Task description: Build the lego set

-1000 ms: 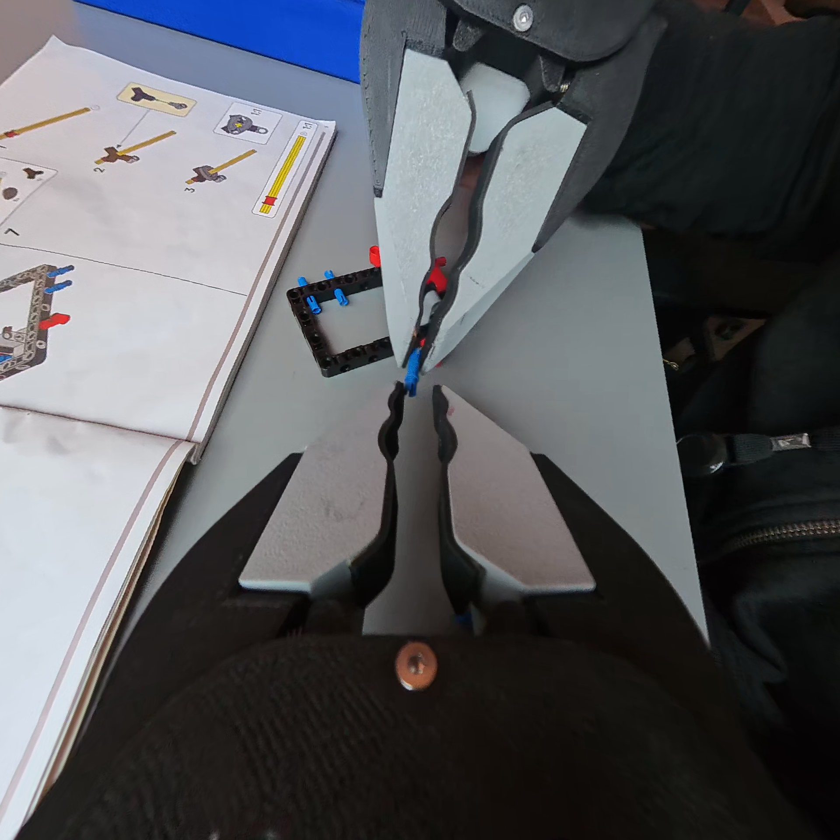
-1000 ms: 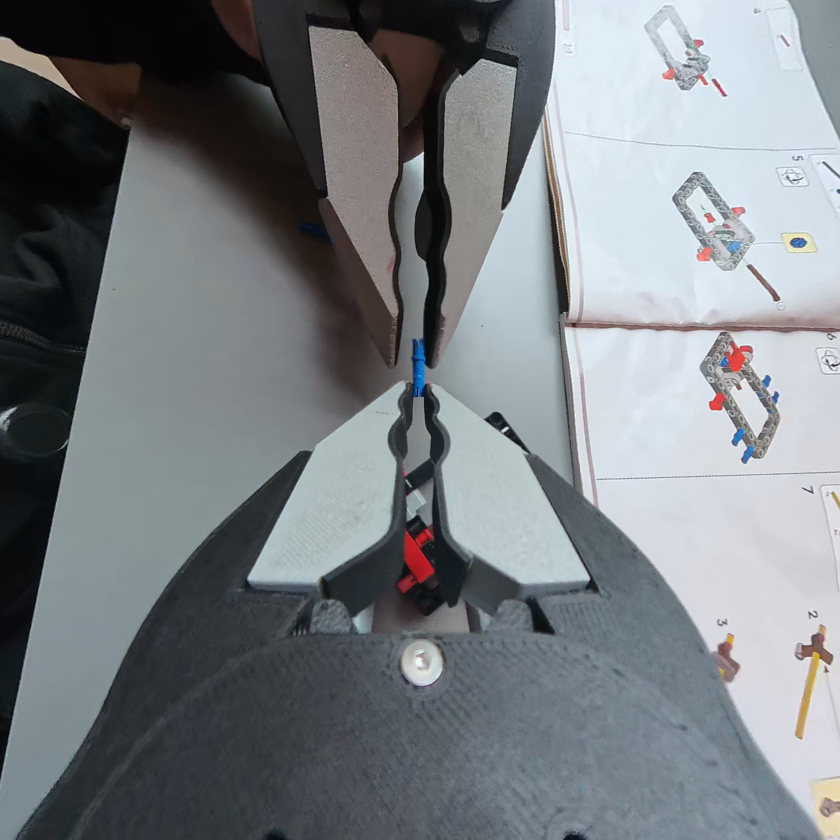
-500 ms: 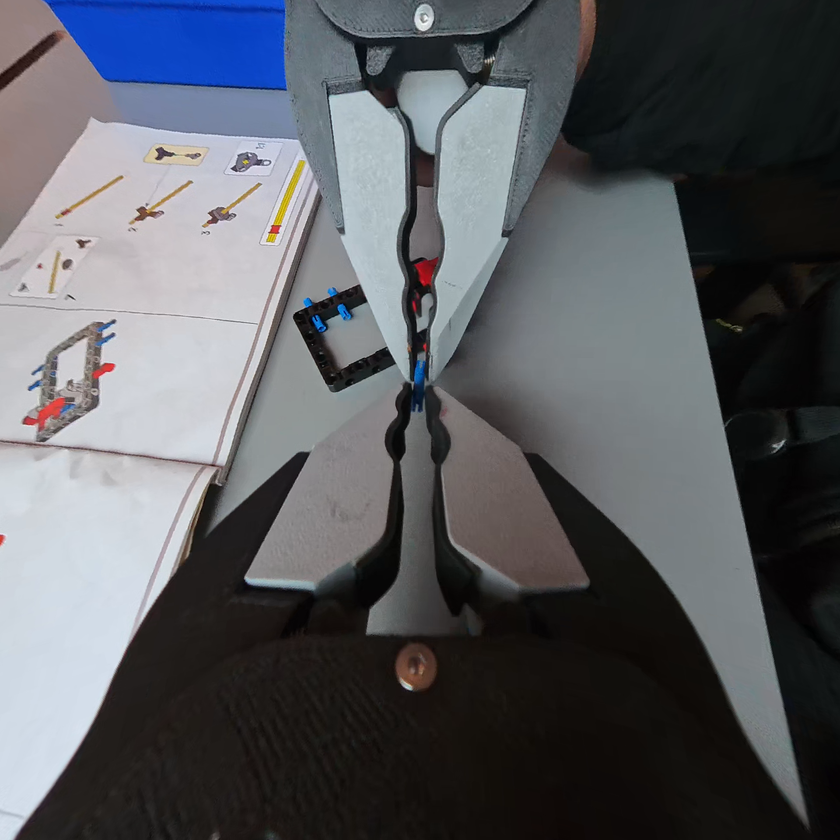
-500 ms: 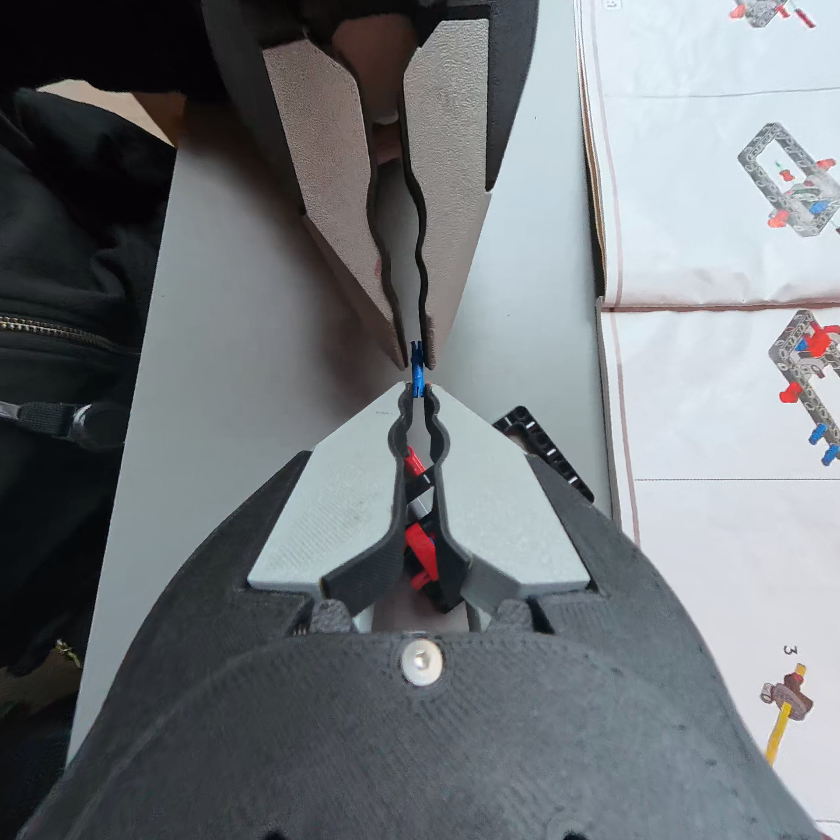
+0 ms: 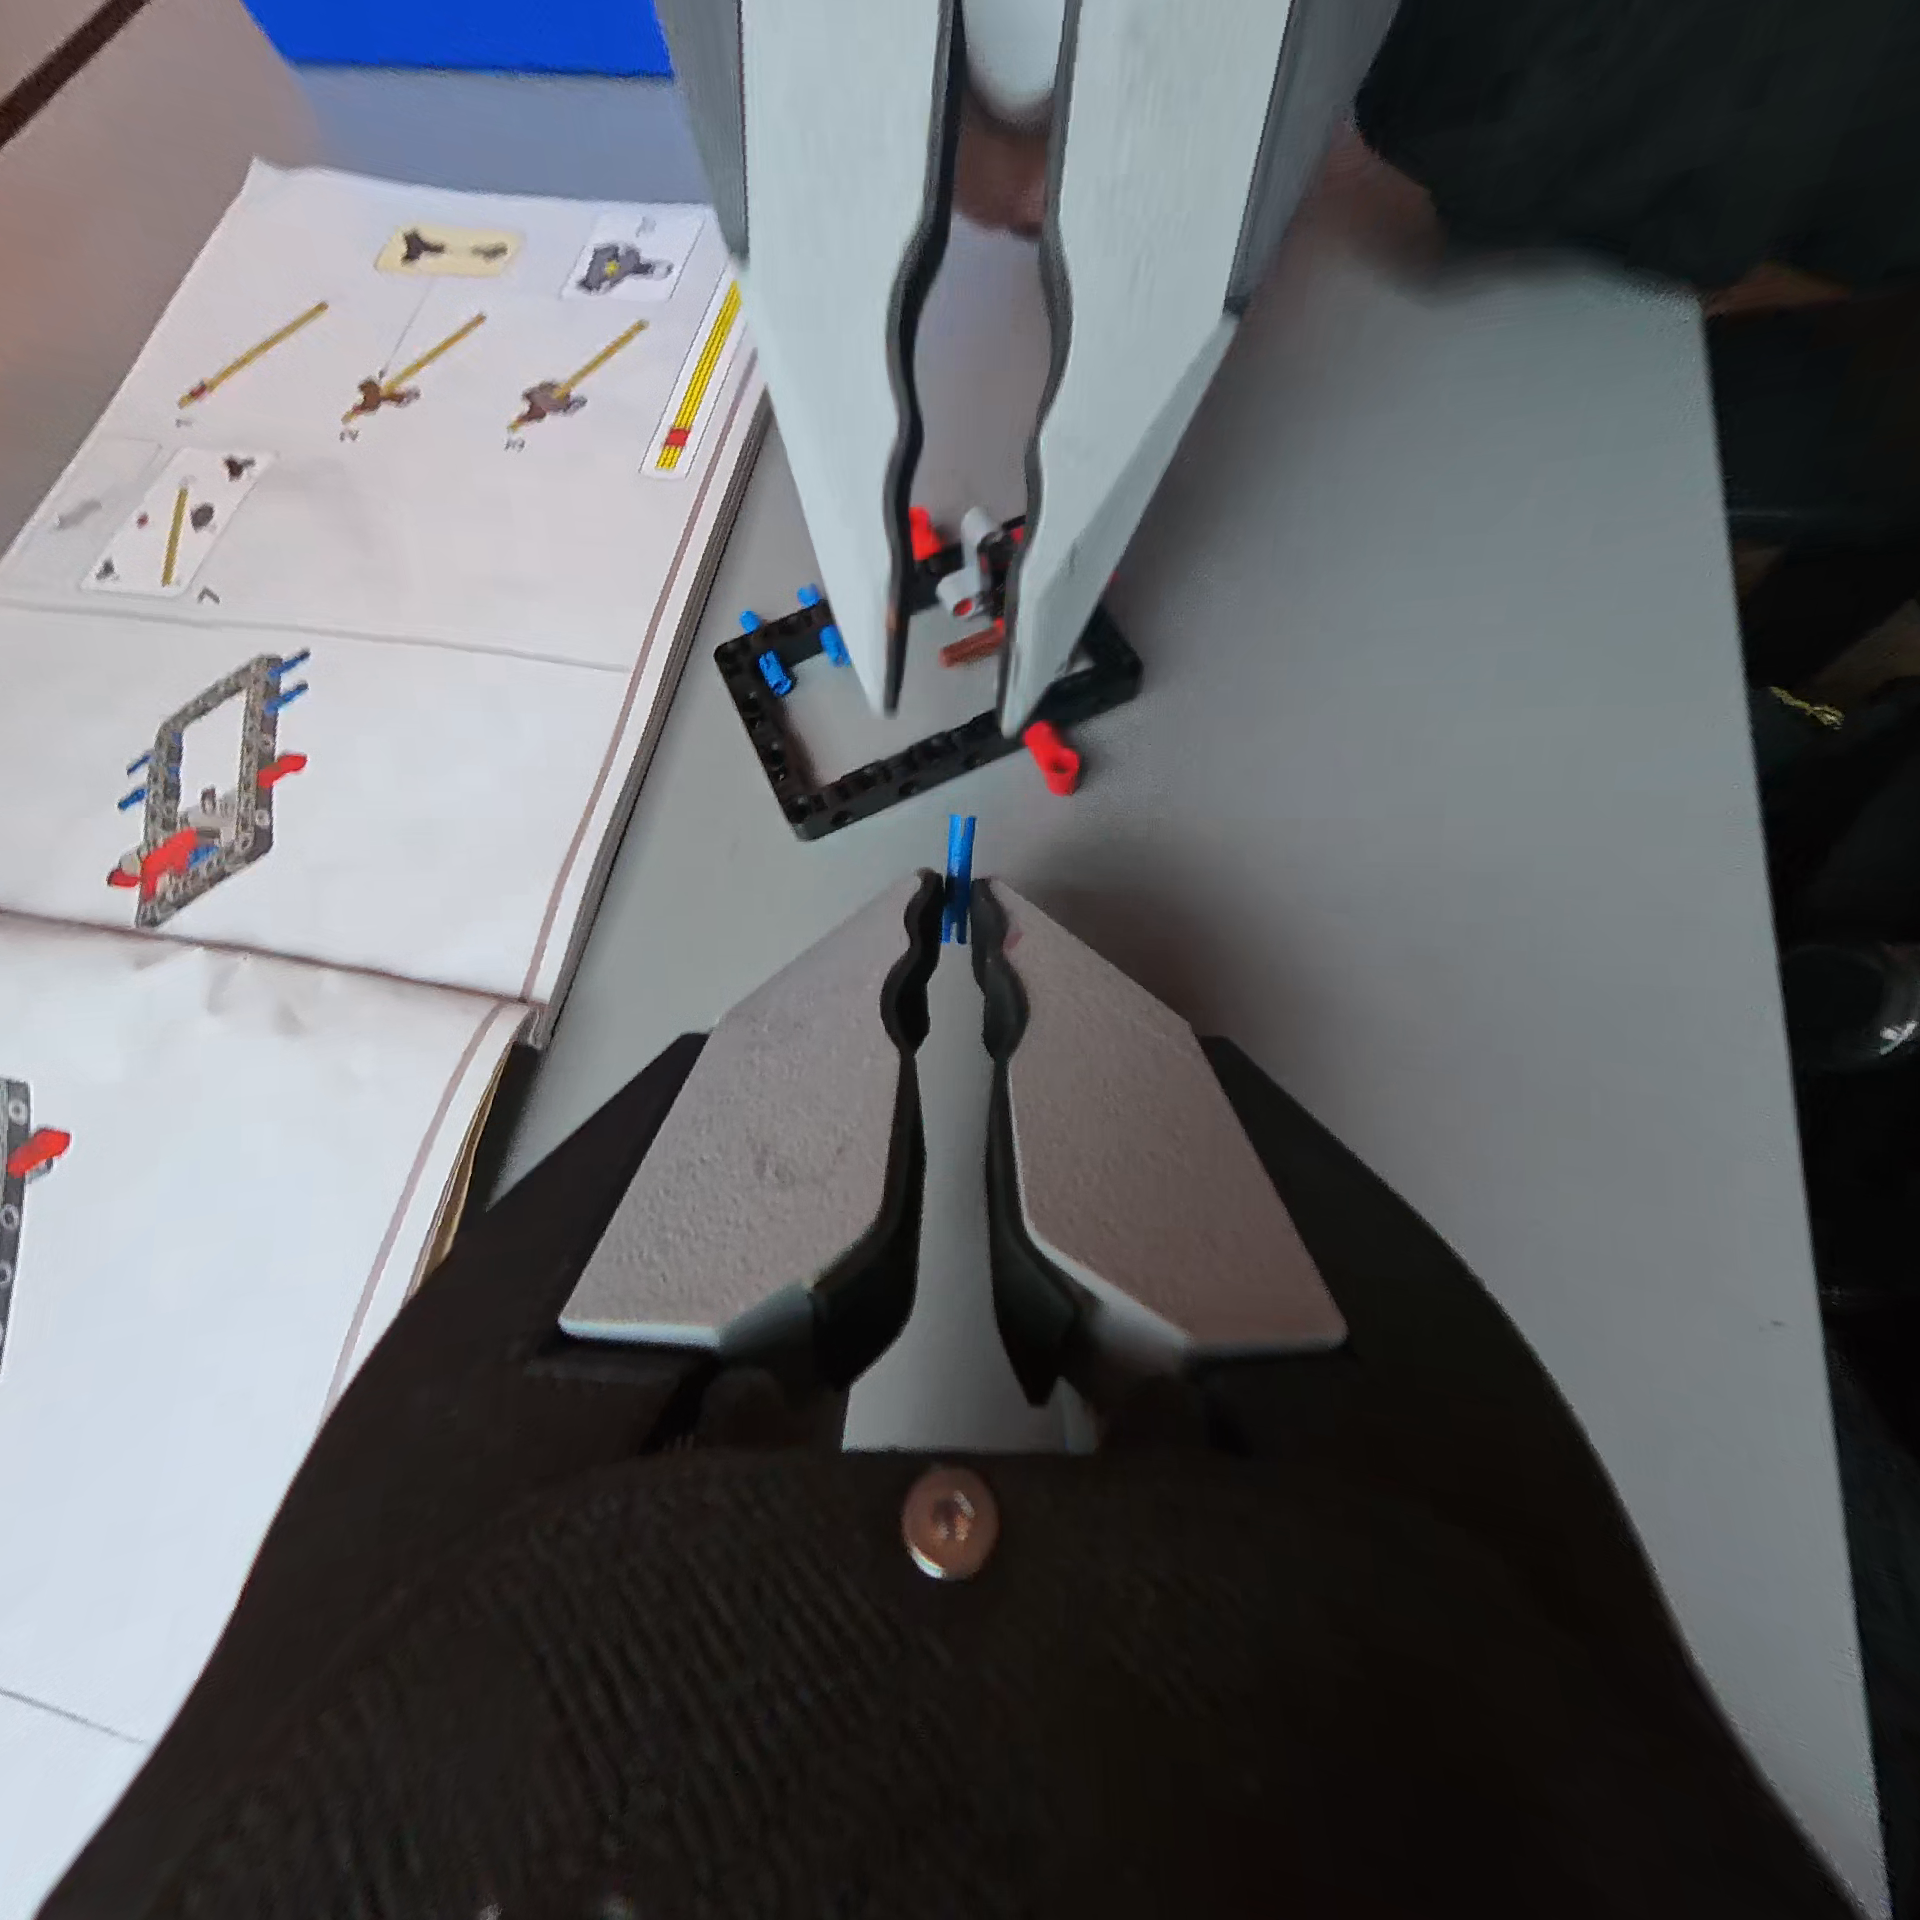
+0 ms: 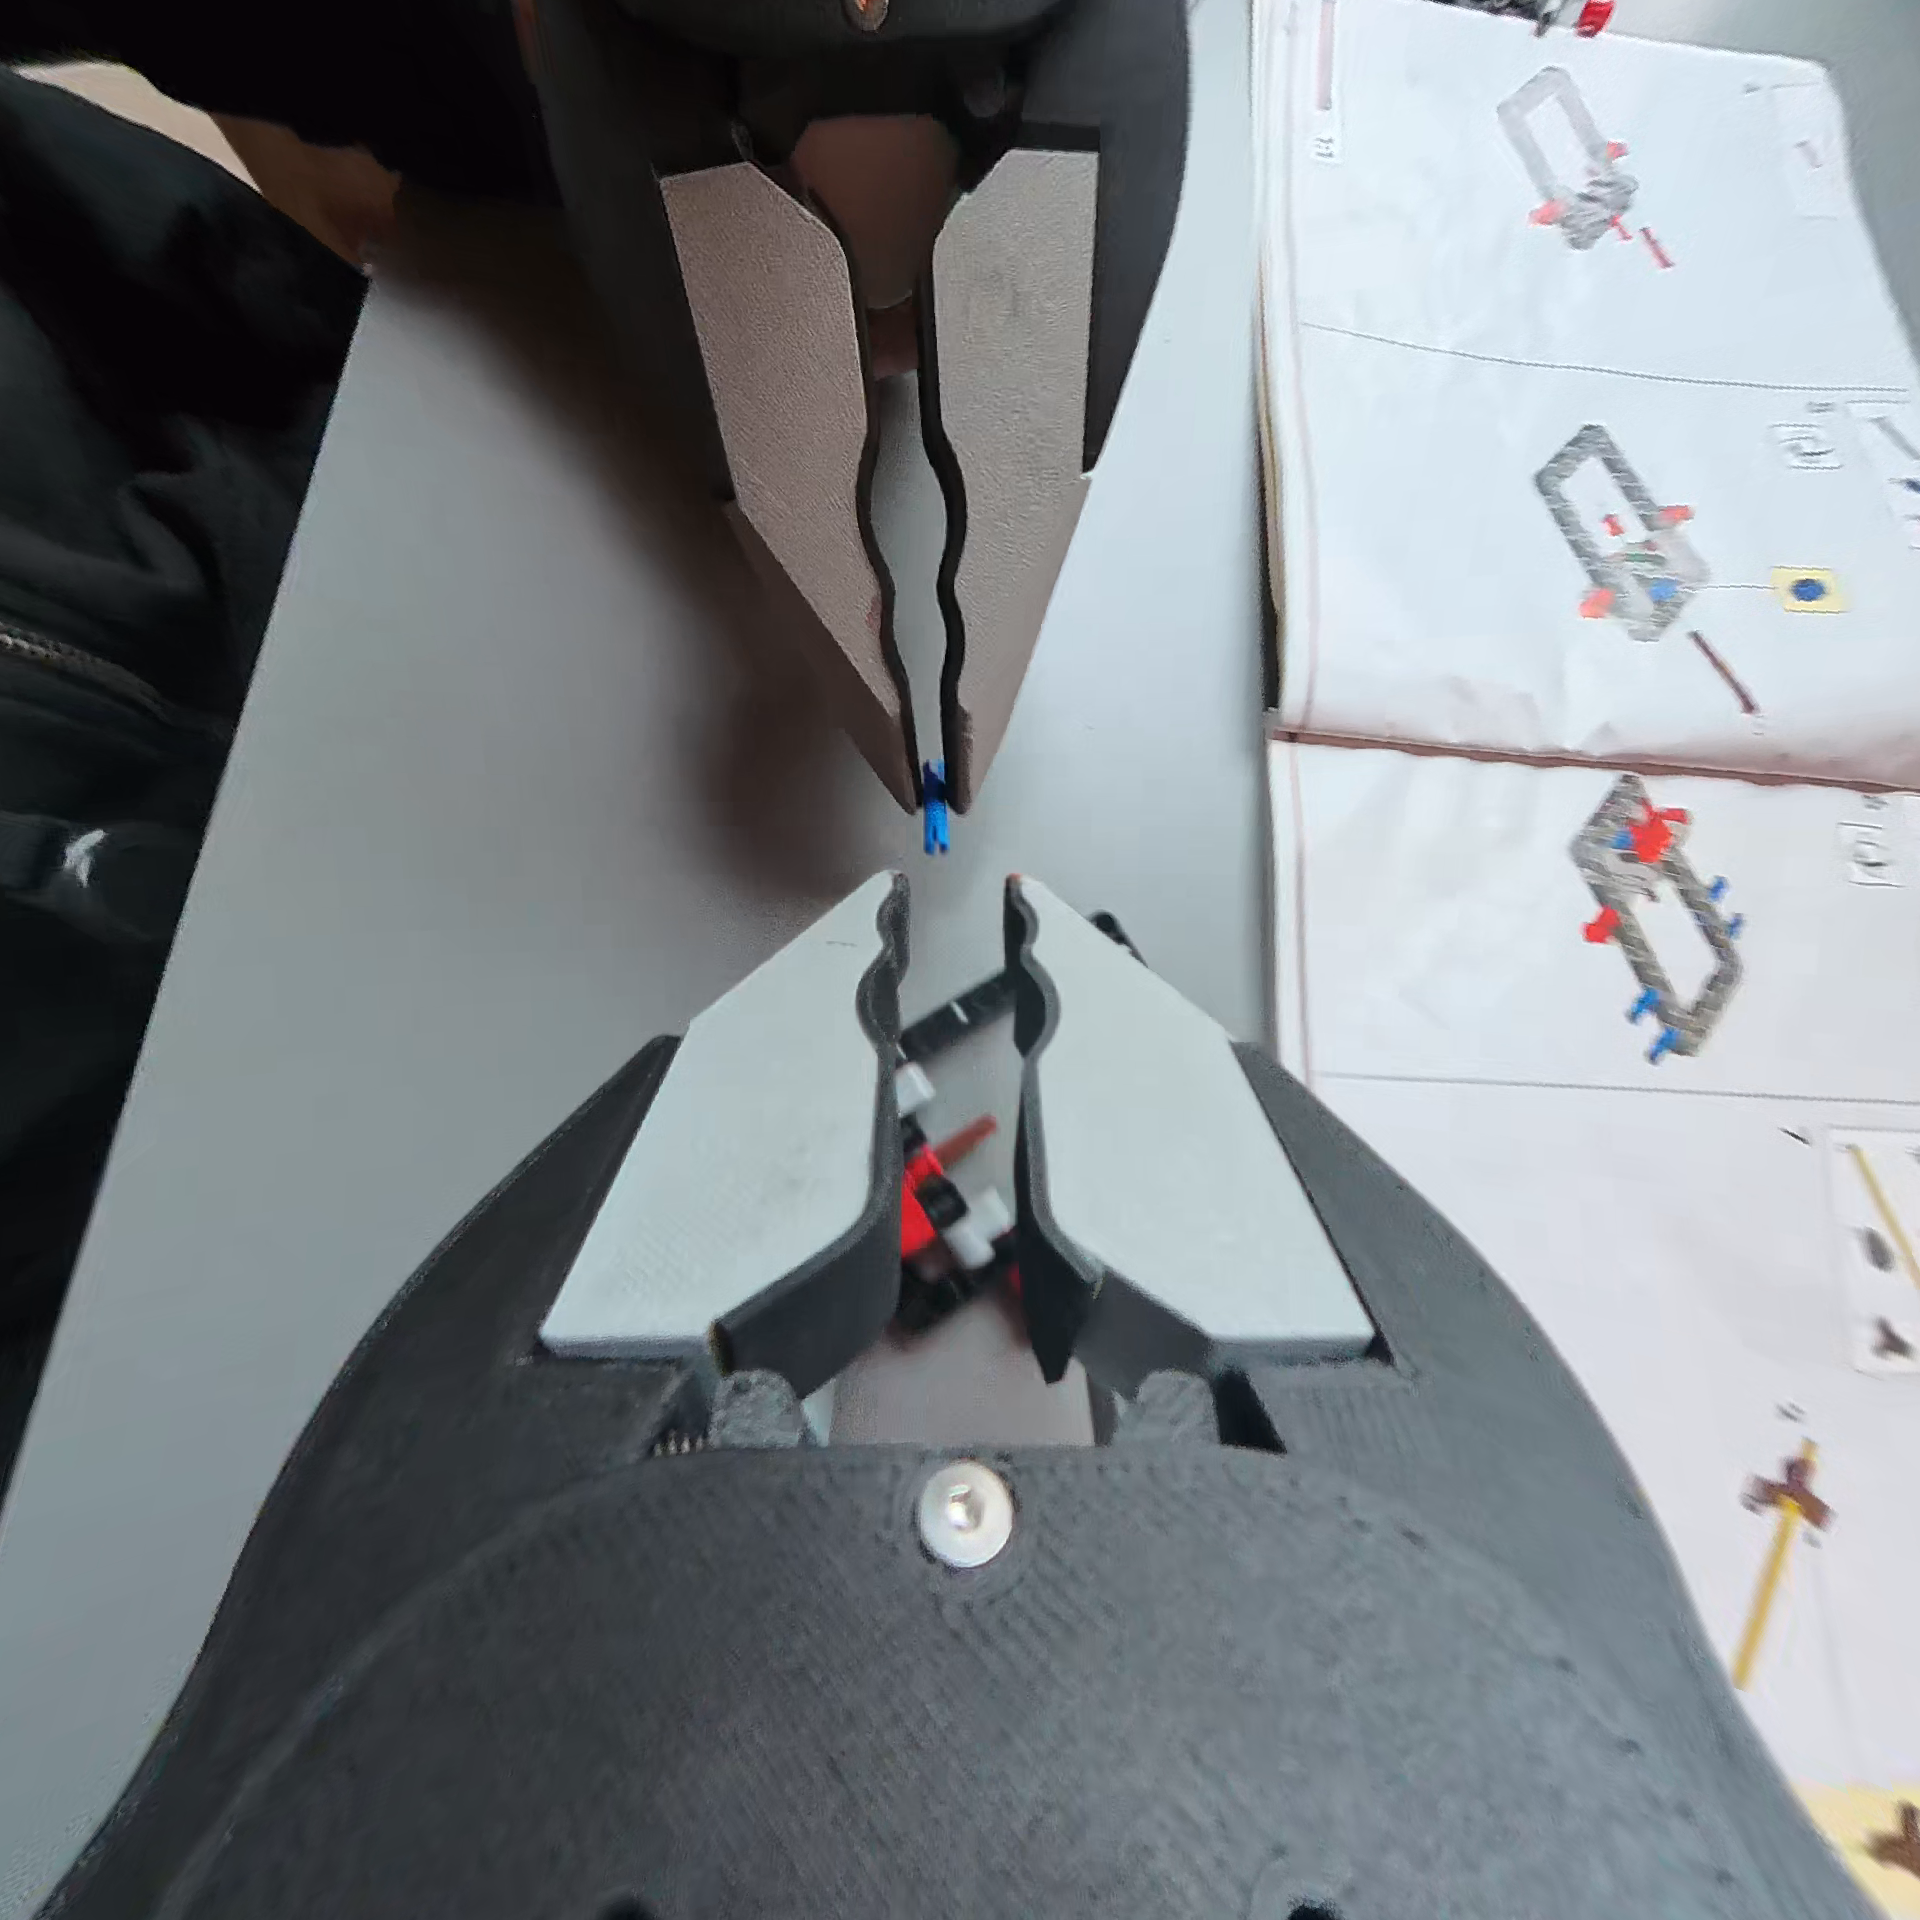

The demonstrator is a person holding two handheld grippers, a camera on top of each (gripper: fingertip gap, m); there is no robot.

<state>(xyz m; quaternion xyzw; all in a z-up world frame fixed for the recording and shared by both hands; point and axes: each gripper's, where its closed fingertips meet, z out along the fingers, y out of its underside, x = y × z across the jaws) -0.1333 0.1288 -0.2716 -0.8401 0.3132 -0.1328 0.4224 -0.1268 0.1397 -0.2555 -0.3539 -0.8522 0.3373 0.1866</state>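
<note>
1. Since the earlier frame, the small blue plastic pin passed from the right gripper, now spread apart and empty, to the left gripper, closed on it.
2. At the frame's upper middle, the black rectangular lego frame lies on the grey table.
3. I judge the handover step finished; next, the pin needs careful aligning with a hole of the frame.

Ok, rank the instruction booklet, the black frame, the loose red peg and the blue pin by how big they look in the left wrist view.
1. instruction booklet
2. black frame
3. Unsure: blue pin and red peg look alike; the left gripper fingers hide part of the pin, and it sits nearer the camera.
</note>
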